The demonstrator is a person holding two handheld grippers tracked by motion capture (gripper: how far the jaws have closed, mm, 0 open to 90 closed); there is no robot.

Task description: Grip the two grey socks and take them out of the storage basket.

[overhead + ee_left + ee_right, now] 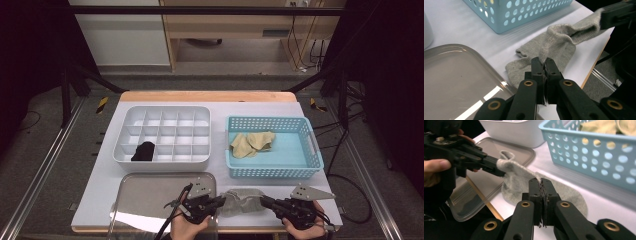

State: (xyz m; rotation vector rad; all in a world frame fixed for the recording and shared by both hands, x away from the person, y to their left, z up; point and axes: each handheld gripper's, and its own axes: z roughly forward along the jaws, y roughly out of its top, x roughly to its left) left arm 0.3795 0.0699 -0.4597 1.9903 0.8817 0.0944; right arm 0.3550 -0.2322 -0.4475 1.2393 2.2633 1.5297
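Grey knitted cloth, a sock [243, 201], is lying at the near edge of the surface [260, 97], between the clear tray [150, 197] on the left and the person's right hand. Both tongs are gripping it. The left tongs [545, 63] are clamped together on a raised fold of the sock, and the right tongs [540, 182] are pinching its other side, so the middle part is lifting from the surface while the rest is still lying flat.

The long axis of the sock is running left to right, from one pair of tongs to the other, almost parallel to the near edge. The two hands are equally near, each one holding its own end. The blue basket [305, 165] with the yellow cloth [252, 142] is standing just behind the sock, and the white divided box [165, 160] with a black item [144, 151] is farther back on the left. I judge that the next move is depending on this line between the two grips.
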